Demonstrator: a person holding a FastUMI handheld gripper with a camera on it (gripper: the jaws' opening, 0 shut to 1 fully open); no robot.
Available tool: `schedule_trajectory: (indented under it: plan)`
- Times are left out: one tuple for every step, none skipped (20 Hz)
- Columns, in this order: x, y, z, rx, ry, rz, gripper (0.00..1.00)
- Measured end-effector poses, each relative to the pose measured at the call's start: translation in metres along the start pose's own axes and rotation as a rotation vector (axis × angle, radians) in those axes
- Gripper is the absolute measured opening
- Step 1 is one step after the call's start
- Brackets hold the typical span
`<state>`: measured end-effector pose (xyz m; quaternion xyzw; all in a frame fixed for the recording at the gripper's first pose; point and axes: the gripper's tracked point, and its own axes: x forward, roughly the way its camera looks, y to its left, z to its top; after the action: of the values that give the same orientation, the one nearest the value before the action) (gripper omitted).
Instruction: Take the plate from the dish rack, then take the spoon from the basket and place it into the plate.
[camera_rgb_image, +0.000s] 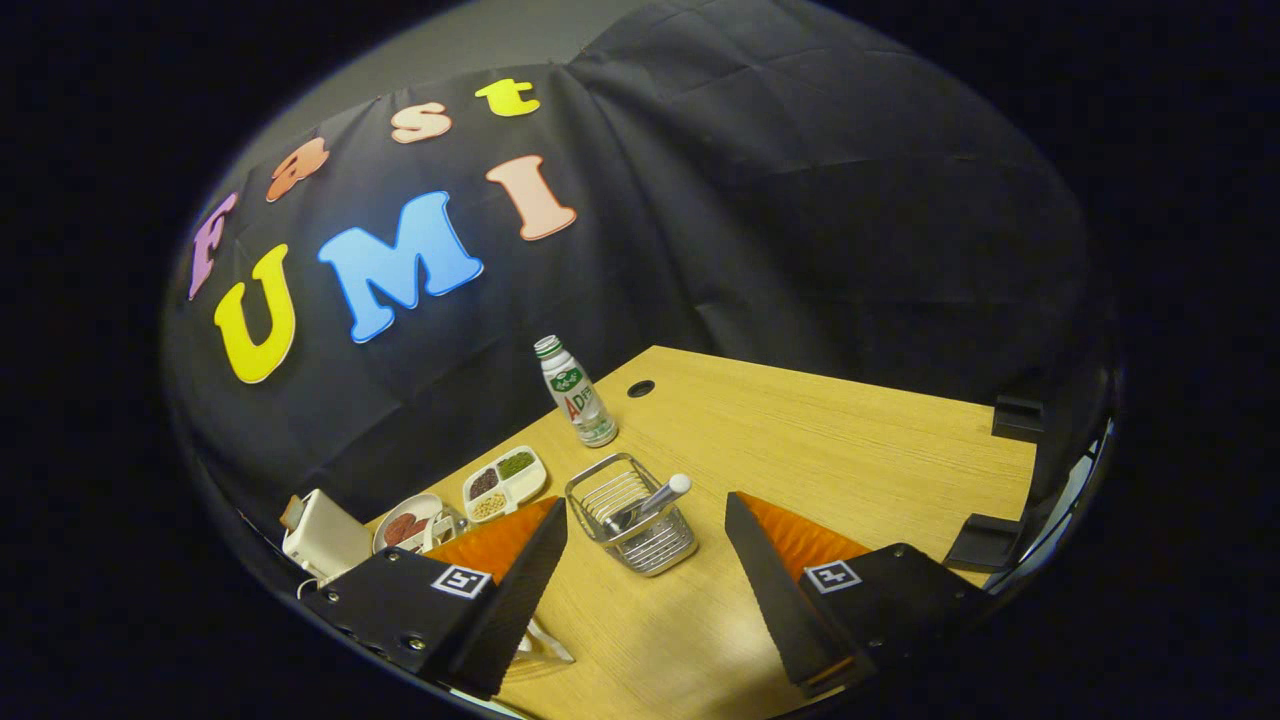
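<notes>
Jaws (645, 560) apart, basket (632, 513) with spoon (652, 497) between them, bottle (579, 392) beyond.

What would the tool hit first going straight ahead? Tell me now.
Most likely the wire basket holding the spoon, just ahead between the open tool's fingers; only bare table lies before it. Depth is uncertain in this fisheye view.

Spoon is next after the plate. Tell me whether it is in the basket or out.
In. The spoon leans inside the wire basket, handle poking above the rim, just ahead of the open tongs.
</notes>
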<state>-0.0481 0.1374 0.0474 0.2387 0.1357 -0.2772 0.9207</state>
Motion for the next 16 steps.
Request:
schedule_trajectory:
  plan:
    - [0.008, -0.004, 0.000, 0.005, 0.000, -0.012, 0.98]
    - [0.016, -0.005, -0.001, 0.006, 0.001, -0.019, 0.98]
    - [0.023, -0.004, -0.001, 0.005, 0.002, -0.019, 0.98]
    - [0.030, -0.003, -0.003, 0.000, 0.004, -0.017, 0.98]
    - [0.038, -0.003, -0.005, -0.007, 0.010, -0.019, 0.98]
    - [0.044, -0.004, -0.009, -0.012, 0.021, -0.016, 0.96]
    - [0.050, -0.003, -0.012, -0.016, 0.029, -0.011, 0.94]
    - [0.053, -0.002, -0.012, -0.022, 0.024, -0.002, 0.93]
    - [0.059, -0.002, -0.012, -0.028, 0.022, 0.002, 0.89]
    - [0.065, -0.003, -0.011, -0.033, 0.019, 0.001, 0.89]
    - [0.070, -0.004, -0.012, -0.038, 0.016, -0.003, 0.89]
    - [0.075, -0.004, -0.013, -0.042, 0.014, 0.003, 0.88]
    - [0.080, -0.006, -0.014, -0.046, 0.017, 0.001, 0.61]
    - [0.077, -0.005, -0.014, -0.046, 0.022, 0.002, 0.53]
    - [0.078, -0.006, -0.013, -0.047, 0.021, -0.003, 0.53]
    - [0.080, 0.000, -0.008, -0.041, 0.011, 0.039, 0.53]
